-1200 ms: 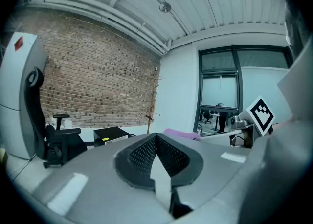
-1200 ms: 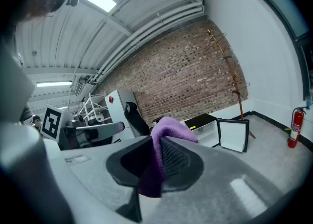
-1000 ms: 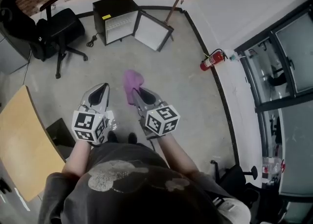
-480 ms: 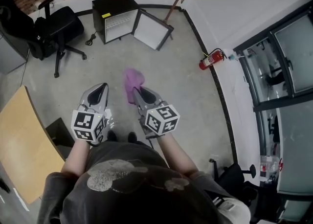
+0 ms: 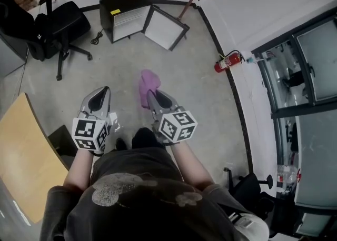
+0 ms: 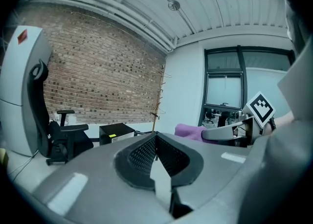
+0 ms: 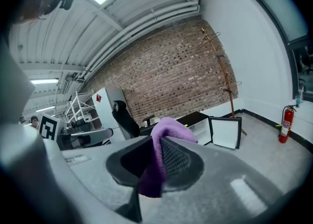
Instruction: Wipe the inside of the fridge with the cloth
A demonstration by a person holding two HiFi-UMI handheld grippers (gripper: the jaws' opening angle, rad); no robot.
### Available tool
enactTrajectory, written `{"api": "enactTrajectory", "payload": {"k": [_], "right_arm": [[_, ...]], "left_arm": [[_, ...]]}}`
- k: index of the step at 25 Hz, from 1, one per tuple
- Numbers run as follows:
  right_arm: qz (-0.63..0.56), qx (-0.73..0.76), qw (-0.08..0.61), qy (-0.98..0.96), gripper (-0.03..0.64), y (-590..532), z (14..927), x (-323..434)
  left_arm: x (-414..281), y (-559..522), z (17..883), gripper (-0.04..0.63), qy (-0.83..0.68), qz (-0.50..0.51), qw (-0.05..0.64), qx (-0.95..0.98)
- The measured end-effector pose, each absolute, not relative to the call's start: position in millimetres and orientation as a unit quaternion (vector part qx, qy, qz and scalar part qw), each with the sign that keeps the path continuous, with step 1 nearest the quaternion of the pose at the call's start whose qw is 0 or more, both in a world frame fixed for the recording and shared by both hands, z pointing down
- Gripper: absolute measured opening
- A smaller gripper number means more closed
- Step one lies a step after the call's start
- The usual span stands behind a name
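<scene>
Foot [image 5: 144, 138] now forward: we walk toward the far fridge [image 5: 124, 4], wiping not started. Right gripper [image 5: 152, 97] stays clamped on cloth [image 5: 149, 82]; left gripper [image 5: 101, 94] closed, empty.

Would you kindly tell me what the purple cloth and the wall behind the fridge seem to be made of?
Purple cloth: soft matte fabric, perhaps microfibre; it folds limply where the right claw pinches it. Wall: bare red brick, rough-looking, with pale mortar lines showing.
</scene>
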State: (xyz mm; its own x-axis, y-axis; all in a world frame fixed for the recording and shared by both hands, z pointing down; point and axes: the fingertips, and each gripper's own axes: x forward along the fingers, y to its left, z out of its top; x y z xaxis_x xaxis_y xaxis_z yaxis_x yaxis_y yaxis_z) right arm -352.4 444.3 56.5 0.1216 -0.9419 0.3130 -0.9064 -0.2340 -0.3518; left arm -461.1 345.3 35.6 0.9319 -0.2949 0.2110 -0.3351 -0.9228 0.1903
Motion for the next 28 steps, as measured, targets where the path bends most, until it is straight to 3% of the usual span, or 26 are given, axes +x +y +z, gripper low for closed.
{"api": "enactTrajectory", "payload": {"k": [9, 28], "right_arm": [[-0.253, -0.741, 0.043, 0.620, 0.049, 389, 77, -290], [-0.257, -0.745, 0.055, 0.613, 0.049, 246, 66, -81]], "left_arm": [[-417, 296, 53, 0.018, -0.183, 0.100, 0.119, 0.971], [-224, 141, 27, 0.019, -0.193, 0.107, 0.082, 0.972]]}}
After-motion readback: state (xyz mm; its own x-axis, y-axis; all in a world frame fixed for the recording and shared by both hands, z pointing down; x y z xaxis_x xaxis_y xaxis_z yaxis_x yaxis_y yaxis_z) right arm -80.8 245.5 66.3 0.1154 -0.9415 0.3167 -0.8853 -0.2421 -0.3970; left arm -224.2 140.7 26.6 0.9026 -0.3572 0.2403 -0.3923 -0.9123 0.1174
